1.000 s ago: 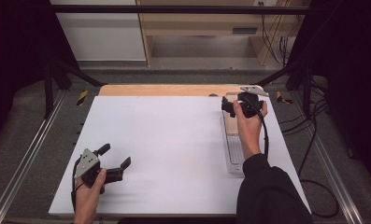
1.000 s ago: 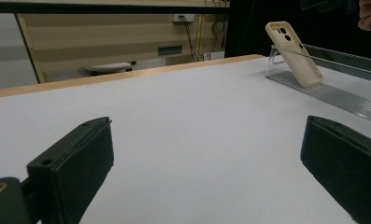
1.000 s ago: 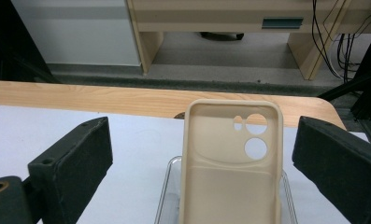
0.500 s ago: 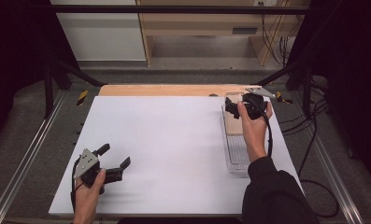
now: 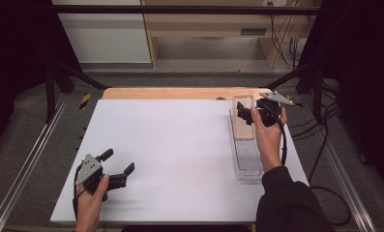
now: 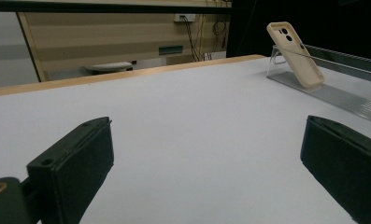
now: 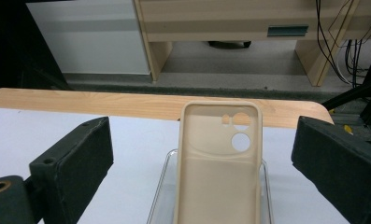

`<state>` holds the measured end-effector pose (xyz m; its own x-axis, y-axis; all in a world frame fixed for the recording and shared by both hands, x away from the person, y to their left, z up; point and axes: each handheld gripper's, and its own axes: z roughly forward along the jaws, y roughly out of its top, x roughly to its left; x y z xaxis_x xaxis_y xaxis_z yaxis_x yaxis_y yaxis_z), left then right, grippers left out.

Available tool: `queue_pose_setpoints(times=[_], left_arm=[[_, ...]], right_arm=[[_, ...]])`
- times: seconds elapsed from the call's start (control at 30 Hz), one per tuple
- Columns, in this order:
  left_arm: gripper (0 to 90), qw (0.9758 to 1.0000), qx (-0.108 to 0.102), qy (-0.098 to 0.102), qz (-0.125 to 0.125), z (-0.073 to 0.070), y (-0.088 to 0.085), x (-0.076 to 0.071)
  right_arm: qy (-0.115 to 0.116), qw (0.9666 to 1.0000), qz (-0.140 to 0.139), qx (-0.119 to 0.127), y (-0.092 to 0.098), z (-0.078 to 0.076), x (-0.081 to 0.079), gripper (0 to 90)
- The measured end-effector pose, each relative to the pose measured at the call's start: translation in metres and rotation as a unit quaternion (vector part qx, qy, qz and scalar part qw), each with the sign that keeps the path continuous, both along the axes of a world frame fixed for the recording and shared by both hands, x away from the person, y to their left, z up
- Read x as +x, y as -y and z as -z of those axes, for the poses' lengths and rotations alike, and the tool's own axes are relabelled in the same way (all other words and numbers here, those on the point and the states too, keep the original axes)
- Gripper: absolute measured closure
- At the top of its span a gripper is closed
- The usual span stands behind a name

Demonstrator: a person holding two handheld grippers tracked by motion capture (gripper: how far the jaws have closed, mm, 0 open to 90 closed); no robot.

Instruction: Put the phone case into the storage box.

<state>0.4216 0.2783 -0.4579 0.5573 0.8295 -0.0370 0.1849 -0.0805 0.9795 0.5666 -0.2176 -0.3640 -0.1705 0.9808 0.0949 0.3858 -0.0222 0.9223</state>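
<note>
At the far right of the mat [image 5: 180, 159], the beige phone case [image 5: 243, 118] is leaning upright at the far end of the clear rack [image 5: 248, 159], its hollow inner side facing you and its camera cutouts at the top. Your right gripper [image 5: 243, 115] is hovering right at it, jaws spread wide and gripping nothing; in the right gripper view the case [image 7: 219, 163] is sitting centred between the two jaws, with open gap on either side, so no contact is being made. The case's long axis is running up and tilting back away from you, while the rack's long axis is running away from you along the mat's right edge. The jaws are bracketing the case across its short width, which I judge to be the axis a pinch would be closing on; the tilt means a straight-in approach would be meeting the upper edge first. Your left gripper [image 5: 116, 170] is resting at the near left of the mat, also spread wide and empty, well apart from the rack; from the left gripper view the case [image 6: 295, 53] is standing far off across bare mat. The right hand is plainly the nearer one.
</note>
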Motion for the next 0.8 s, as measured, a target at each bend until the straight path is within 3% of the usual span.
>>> queue_pose_setpoints(times=[0.8], left_arm=[[2.1, 1.0000, 0.000, 0.000, 0.003, 0.000, -0.001, -0.001]], right_arm=[[0.007, 1.0000, -0.004, 0.003, 0.015, -0.003, -0.016, 5.6]])
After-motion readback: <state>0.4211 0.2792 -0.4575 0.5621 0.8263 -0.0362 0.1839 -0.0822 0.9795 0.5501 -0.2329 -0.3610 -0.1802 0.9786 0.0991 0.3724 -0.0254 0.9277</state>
